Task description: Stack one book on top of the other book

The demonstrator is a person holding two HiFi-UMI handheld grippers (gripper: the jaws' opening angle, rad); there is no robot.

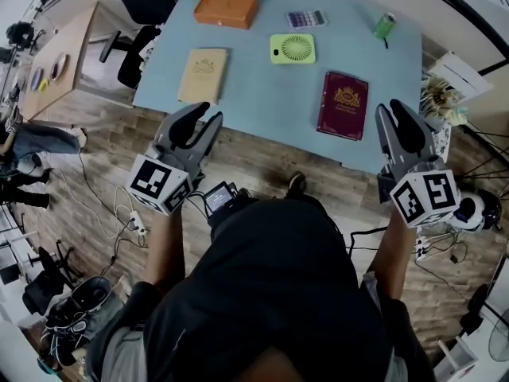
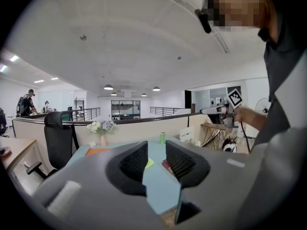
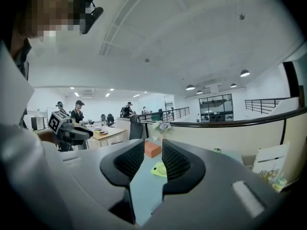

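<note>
Left gripper [image 1: 208,118]: held short of the table [image 1: 262,102] edge, jaws parted by a narrow gap, nothing between them. Right gripper [image 1: 392,108]: likewise empty, apparently a ready stance. Just ahead of the left lies the tan book [image 1: 203,75]. Just ahead of the right lies the maroon book [image 1: 343,104]. The books are well apart, not yet stacked. Farther on are the green fan [image 1: 293,48] and the orange box [image 1: 226,9].

We can read no lettering anywhere; the gold stamps on the tan book [image 1: 203,75] and the maroon book [image 1: 343,104] are illegible.
</note>
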